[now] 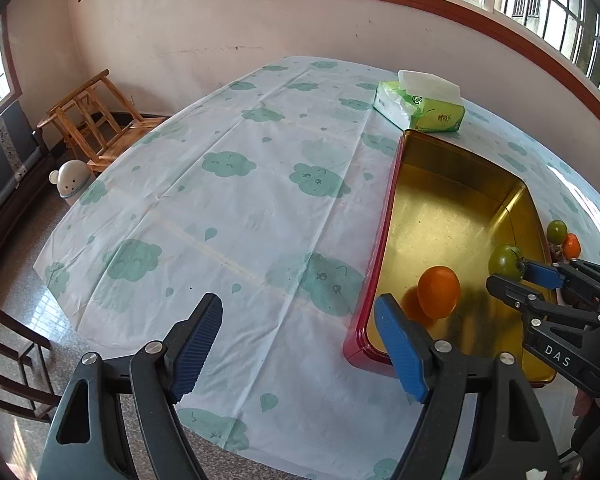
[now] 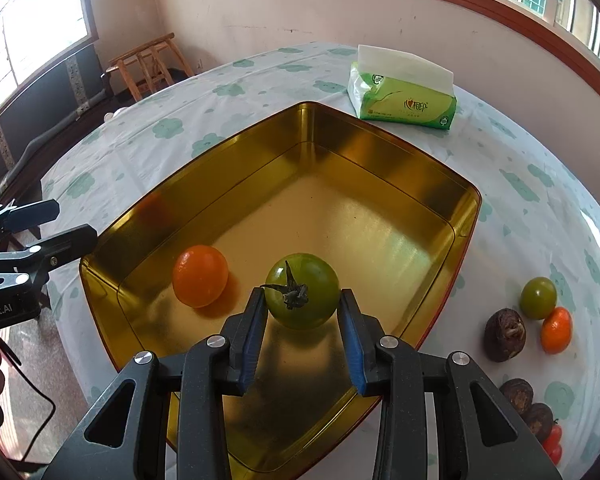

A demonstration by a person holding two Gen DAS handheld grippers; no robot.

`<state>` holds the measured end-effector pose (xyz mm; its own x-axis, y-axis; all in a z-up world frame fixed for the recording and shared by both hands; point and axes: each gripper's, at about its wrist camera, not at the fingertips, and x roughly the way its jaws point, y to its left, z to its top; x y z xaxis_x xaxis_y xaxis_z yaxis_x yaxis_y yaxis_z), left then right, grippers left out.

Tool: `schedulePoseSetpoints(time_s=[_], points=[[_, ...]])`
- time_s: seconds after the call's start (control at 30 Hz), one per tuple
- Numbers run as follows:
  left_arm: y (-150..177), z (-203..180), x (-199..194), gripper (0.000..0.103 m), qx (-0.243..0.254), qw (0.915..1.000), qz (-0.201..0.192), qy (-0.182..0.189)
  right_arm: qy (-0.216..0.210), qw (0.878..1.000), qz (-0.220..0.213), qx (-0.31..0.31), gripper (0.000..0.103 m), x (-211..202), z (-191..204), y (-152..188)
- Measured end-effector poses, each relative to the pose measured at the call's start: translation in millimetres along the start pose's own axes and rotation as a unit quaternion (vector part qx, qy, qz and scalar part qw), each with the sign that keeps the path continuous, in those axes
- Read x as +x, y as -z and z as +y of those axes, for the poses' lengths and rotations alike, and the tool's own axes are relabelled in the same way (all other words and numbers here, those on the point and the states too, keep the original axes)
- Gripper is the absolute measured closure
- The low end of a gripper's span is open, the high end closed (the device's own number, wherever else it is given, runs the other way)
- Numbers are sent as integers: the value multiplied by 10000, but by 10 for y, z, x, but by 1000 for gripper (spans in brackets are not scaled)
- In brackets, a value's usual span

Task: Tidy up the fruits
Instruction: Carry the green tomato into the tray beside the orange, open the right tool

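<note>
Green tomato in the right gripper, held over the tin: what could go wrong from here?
1. The right gripper holds the green tomato above the gold tin; released from there, it may bounce or roll into the orange.
2. The pads pinch it at its sides; squeezing harder could bruise it.
3. The left gripper, open and empty, sits by the tin's near corner and could bump its rim.

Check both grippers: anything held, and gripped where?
Right gripper holds the green tomato by its two opposite sides, stem facing the camera, over the gold tin. Left gripper is open and empty.
</note>
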<state>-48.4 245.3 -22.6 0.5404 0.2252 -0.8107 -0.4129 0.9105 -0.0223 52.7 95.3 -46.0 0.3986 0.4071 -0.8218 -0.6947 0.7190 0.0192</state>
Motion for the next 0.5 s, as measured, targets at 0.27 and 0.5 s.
schedulePoseSetpoints(time_s=[0.27,0.5], points=[[13,-8,31,28,-1,10000,68,35,261,9992,49,-310,66,38,60,2],[20,-14,28,27,-21,9999,72,86,346,9988,95,-337,66,50,25,-1]])
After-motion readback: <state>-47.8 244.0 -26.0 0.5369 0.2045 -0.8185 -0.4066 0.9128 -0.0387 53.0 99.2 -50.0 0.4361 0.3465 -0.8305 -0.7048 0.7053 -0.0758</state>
